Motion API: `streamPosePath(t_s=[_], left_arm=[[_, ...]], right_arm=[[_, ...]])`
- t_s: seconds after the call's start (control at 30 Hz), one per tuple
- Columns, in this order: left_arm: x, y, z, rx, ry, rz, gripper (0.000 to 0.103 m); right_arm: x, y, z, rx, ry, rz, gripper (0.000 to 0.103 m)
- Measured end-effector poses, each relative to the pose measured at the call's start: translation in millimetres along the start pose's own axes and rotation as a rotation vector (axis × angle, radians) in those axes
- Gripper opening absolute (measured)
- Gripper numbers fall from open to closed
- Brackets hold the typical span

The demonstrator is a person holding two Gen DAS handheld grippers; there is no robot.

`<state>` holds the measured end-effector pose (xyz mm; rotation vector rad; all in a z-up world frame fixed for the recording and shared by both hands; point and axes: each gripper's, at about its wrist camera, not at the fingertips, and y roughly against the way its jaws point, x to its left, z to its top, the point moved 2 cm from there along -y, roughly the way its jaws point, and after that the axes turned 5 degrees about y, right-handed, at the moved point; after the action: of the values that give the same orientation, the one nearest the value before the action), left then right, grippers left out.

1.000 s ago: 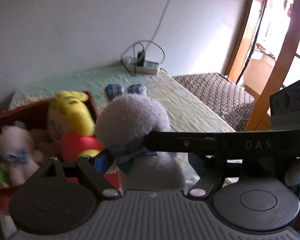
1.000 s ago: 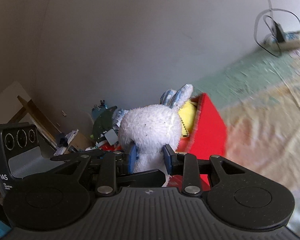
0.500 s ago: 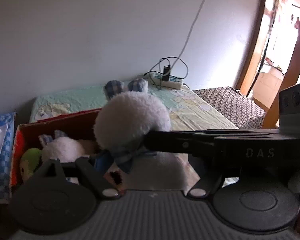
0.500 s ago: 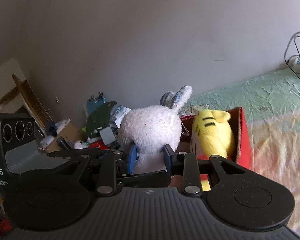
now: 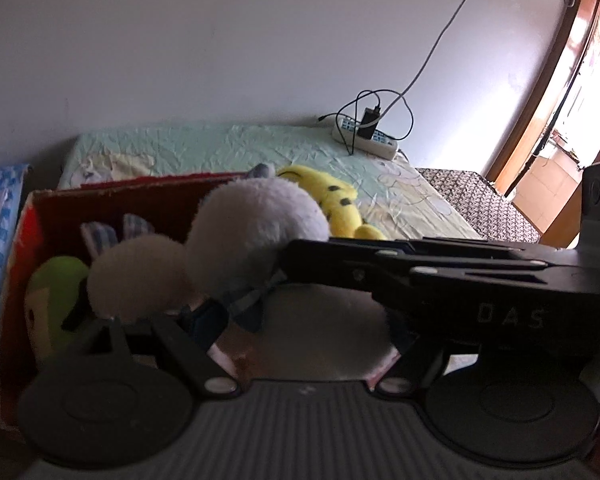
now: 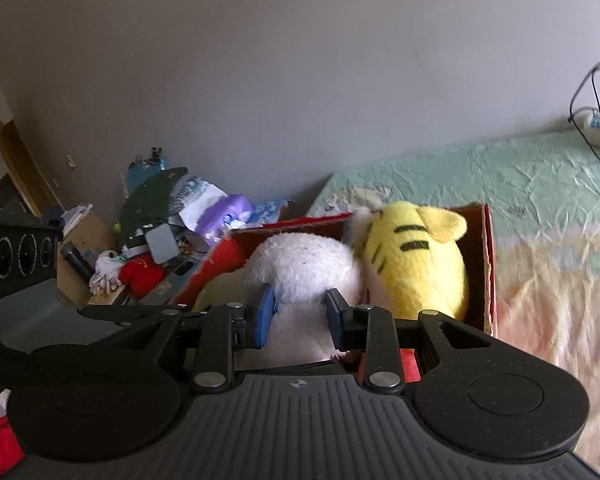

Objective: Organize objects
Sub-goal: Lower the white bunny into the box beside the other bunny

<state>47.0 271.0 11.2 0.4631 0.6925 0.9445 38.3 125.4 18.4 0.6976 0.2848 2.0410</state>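
Right gripper (image 6: 298, 312) is clamped on the white plush rabbit (image 6: 304, 268), its blue pads (image 6: 266, 308) pressing the toy's neck from either side; the rabbit sits over the open red box (image 6: 488, 248), touching the yellow tiger plush (image 6: 416, 264) at its 3 o'clock; the tiger lies inside the box against the right wall. From the left wrist view the left gripper (image 5: 300, 320) also has the rabbit (image 5: 256, 236) between its fingers, one blue pad (image 5: 206, 320) against the bow at the neck, but the far finger is hidden behind the right gripper's black body, so I cannot tell whether it grips or merely frames the toy; at the rabbit's 9 o'clock a second white plush (image 5: 136, 276) rests in the box (image 5: 112, 196), and a green plush (image 5: 52, 300) lies at 9 o'clock of that; the box stands on a pale green sheet (image 5: 204, 148), with a power strip (image 5: 364, 140) at 1 o'clock near the wall.
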Motion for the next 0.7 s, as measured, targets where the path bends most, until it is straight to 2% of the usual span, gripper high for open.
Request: streamPosePath(t_s=[0.17, 0.3, 0.7], left_arm=[[9, -12, 4, 0.017, 0.003, 0.003, 0.079], [15, -28, 3, 0.056, -0.015, 0.035, 0.079], [12, -44, -3, 0.098, -0.054, 0.050, 0.085]], right_arm=[[0, -10, 0, 0.019, 0.009, -0.015, 0.031], [0, -19, -3, 0.038, 0.010, -0.026, 0.031], [-21, -14, -15, 0.058, -0.138, 0.010, 0.036]])
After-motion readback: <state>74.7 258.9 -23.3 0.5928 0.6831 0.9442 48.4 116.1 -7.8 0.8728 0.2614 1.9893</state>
